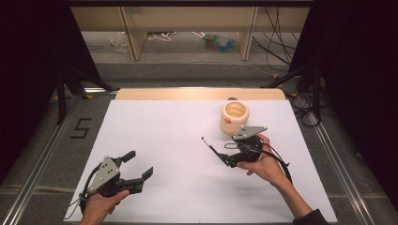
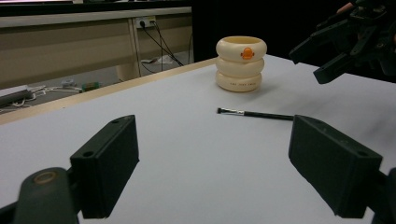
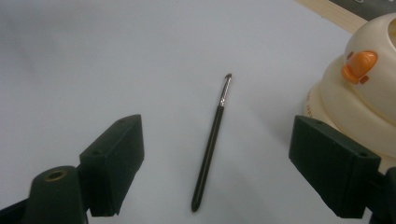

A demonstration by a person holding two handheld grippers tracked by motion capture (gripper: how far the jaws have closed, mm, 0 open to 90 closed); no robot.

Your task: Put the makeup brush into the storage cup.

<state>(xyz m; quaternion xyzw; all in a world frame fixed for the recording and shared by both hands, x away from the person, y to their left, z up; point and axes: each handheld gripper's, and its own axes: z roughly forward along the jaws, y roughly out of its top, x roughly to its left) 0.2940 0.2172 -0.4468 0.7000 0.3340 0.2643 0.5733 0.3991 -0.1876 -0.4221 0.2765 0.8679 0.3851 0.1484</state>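
Observation:
A thin black brush (image 1: 213, 148) (image 2: 254, 114) (image 3: 211, 144) lies flat on the white table (image 1: 164, 140), its bristle tip pointing away from me. Just behind it stands a cream ribbed cup (image 1: 235, 117) (image 2: 241, 63) (image 3: 359, 98) with an orange duck bill on its side. My right gripper (image 1: 230, 153) (image 3: 220, 156) hovers open over the brush handle, with the brush lying between its jaws, untouched. It also appears at the upper right of the left gripper view (image 2: 336, 51). My left gripper (image 1: 138, 165) (image 2: 219, 172) is open and holds nothing near the front left of the table.
A wooden strip (image 1: 199, 93) runs along the table's far edge. Beyond it are desk legs and loose cables on the floor (image 1: 164, 37). Dark stand legs (image 1: 65, 84) flank both sides, and a "5" mark (image 1: 80, 127) sits on the floor at the left.

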